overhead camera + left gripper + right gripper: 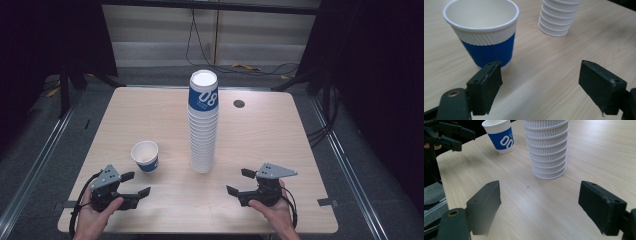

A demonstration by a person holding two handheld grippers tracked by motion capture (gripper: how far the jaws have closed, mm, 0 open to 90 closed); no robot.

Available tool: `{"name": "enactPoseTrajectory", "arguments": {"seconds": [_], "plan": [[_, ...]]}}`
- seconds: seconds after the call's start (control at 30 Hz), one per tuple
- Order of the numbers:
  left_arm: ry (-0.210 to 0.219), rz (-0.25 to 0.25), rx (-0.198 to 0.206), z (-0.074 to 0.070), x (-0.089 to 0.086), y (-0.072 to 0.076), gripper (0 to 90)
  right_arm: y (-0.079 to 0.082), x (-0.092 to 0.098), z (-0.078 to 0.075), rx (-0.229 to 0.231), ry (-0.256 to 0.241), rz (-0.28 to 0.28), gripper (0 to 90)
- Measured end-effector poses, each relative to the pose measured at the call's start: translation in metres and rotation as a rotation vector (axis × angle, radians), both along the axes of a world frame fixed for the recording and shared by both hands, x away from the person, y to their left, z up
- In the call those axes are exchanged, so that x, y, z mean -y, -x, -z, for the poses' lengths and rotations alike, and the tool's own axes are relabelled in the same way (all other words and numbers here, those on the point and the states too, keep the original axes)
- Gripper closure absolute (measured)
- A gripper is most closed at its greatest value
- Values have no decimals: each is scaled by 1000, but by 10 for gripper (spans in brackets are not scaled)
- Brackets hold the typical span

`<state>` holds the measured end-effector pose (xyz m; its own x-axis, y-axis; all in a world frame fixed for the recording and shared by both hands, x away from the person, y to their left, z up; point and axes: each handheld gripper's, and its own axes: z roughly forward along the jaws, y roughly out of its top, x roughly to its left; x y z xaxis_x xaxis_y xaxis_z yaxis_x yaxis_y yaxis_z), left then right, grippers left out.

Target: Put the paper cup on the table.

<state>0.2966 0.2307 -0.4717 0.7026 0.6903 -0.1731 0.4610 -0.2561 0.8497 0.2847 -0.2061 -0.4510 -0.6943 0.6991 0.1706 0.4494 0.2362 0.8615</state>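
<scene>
Gaping wide, L gripper (540, 82) & R gripper (539, 206) seemingly hold nothing.

Wooden table (150, 107) with a grommet hole (239, 104); floor cables (200, 55)

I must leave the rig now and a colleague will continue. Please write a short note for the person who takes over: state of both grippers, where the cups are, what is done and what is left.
Left gripper: open, holds nothing, low over the near left of the table, jaws pointing at the single cup.
Right gripper: open, holds nothing, near right, facing the foot of the cup stack.
Single cup: upright, rim up, apart from the stack on its left.
Cup stack: tall, upright, mid-table, top cup blue.
Done: apparently one cup stands separate.
Left: probably the next grasp; nothing is gripped yet.
</scene>
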Motion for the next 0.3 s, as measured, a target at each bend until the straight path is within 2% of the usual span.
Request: {"name": "enactPoseTrajectory", "arguments": {"seconds": [0.13, 0.3], "plan": [[22, 15, -8, 5, 5, 3, 184, 1, 0, 0, 4, 2, 3, 180], [62, 21, -45, 13, 4, 3, 165, 1, 1, 2, 4, 6, 6, 180]]}}
